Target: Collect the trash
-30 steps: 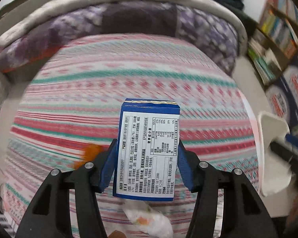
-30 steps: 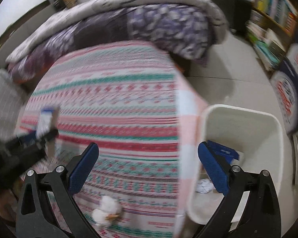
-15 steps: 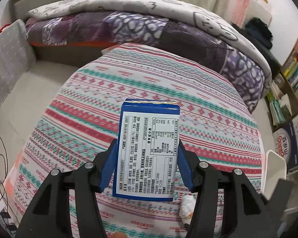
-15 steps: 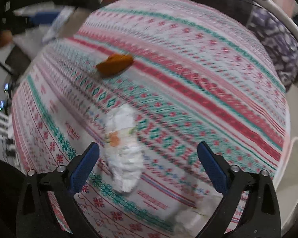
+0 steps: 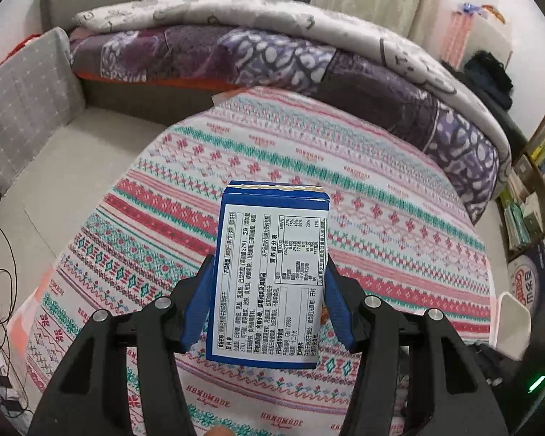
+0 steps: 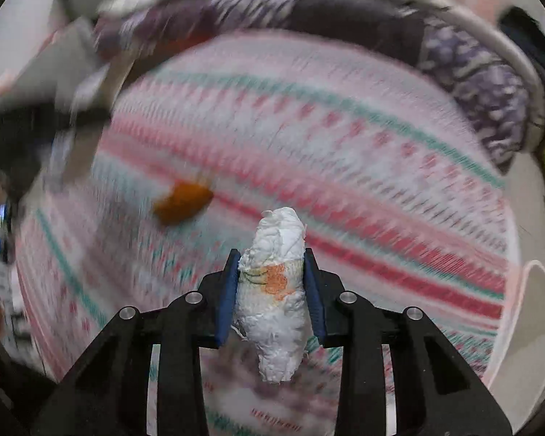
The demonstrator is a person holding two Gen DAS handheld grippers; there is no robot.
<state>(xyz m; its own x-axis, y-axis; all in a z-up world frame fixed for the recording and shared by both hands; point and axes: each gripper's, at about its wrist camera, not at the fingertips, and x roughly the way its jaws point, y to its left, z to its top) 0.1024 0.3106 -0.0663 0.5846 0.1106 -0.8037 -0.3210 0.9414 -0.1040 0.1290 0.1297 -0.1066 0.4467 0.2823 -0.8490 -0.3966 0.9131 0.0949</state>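
over striped tablecloth (image 5: 345, 189): left gripper (image 5: 269, 290) clamped on blue carton (image 5: 270, 276); right gripper (image 6: 270, 290) pinching crumpled tissue (image 6: 276, 290), orange peel (image 6: 183, 201) at 10 o'clock.

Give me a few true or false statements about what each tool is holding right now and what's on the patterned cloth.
1. The left tool is shut on a blue box. True.
2. The right tool is open and holds nothing. False: it is shut on a crumpled white tissue.
3. An orange scrap lies on the patterned cloth. True.
4. The tissue is plain white all over. False: it has an orange stain.
5. The box shows a printed label facing the camera. True.
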